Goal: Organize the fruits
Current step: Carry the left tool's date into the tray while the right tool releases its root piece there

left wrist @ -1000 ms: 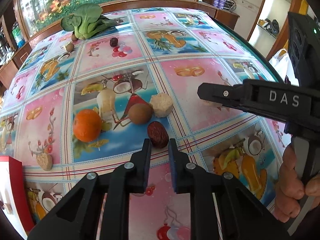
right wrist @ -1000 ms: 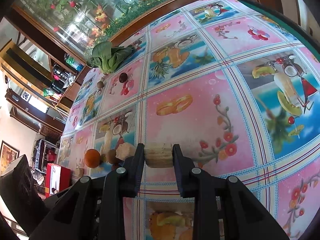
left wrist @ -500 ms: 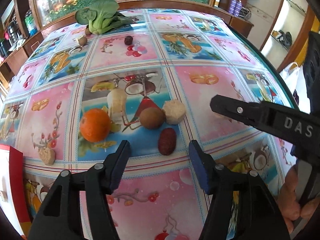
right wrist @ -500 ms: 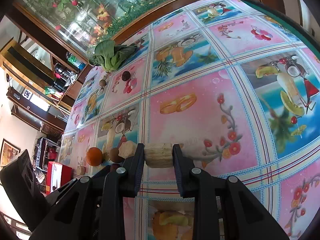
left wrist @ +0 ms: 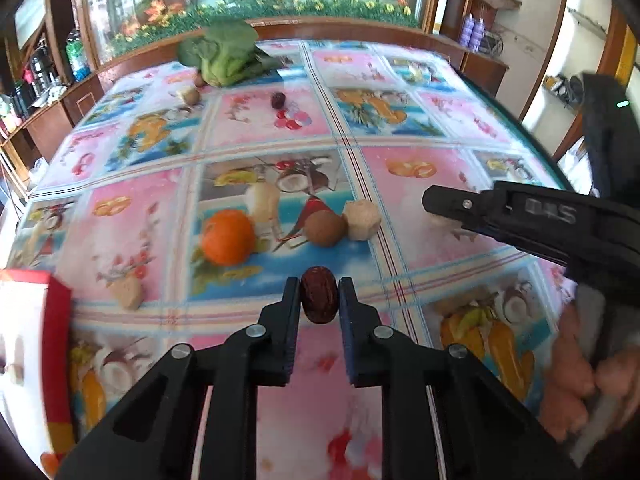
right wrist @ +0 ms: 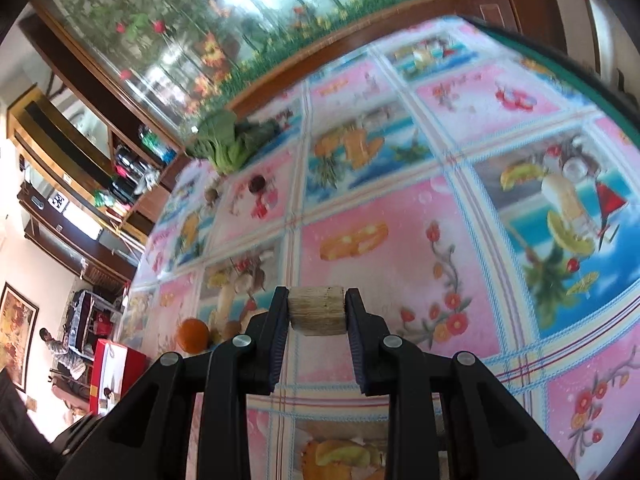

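The left gripper (left wrist: 319,300) is clamped on a dark red date (left wrist: 319,299); its jaws have just been closing, and the date now sits pinched between the pads, its far end poking past the fingertips over the fruit-print tablecloth (left wrist: 420,240). Whether the date rests on the cloth or is lifted clear cannot be told.

At 12 o'clock from the date lies a brown round fruit (left wrist: 326,229), with a pale beige chunk (left wrist: 361,219) touching it at its 3 o'clock. At 10 o'clock from the date sits an orange (left wrist: 228,236), well apart from the brown fruit. Another beige chunk (left wrist: 127,293) lies at 9 o'clock from the date, near a red box (left wrist: 60,332) at the left edge.

Far across the cloth, at 12 o'clock, a small dark fruit (left wrist: 278,100) lies alone; beyond it, at 11 o'clock, a leafy green vegetable (left wrist: 224,56) rests by the far rim, with a small brown fruit (left wrist: 191,95) just beside it.

The right gripper (right wrist: 317,310) is closed on a beige cylindrical piece (right wrist: 317,311), its flat ends pressed by the two pads. In the left wrist view this gripper (left wrist: 440,205) reaches in from 3 o'clock, and a hand (left wrist: 572,380) grips its handle at 4 o'clock.
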Demonstrator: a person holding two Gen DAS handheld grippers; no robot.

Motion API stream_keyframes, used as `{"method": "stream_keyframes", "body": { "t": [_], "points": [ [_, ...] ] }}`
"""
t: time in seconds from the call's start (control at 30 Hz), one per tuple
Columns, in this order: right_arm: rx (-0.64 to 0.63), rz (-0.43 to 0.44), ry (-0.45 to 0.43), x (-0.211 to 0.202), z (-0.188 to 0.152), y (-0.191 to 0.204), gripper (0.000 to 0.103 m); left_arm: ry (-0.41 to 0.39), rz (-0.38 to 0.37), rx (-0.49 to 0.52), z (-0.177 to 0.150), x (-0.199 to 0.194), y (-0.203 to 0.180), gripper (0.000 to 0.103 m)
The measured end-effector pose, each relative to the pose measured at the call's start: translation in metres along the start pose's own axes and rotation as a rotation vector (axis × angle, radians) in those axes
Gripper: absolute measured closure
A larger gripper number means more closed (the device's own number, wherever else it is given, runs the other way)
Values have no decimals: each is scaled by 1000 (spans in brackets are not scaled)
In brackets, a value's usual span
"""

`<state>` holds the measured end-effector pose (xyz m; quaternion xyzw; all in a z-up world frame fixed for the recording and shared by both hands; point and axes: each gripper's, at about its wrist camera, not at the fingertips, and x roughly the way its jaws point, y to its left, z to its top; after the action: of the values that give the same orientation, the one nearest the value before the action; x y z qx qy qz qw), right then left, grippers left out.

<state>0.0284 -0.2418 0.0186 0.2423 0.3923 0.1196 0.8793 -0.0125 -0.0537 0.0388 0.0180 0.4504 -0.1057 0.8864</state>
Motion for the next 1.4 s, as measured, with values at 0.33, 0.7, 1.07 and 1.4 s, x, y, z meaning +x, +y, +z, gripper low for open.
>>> {"method": "stream_keyframes", "body": {
  "t": [0.33,0.7,1.07,1.4],
  "points": [
    [-66,-61,-135,-15,-14,22,76,-189,149,-41,-58,-109,66,82],
    [-366,287,94,12,-122,204,76,-225,324,-207,-131,-171,184,82],
    [-604,400,270,42,-194,314,76,-244,479,-414,-176,-202,282,82],
    [-673,379,342,57,-236,330,76,-184,473,-475,-186,-180,315,82]
  ]
}}
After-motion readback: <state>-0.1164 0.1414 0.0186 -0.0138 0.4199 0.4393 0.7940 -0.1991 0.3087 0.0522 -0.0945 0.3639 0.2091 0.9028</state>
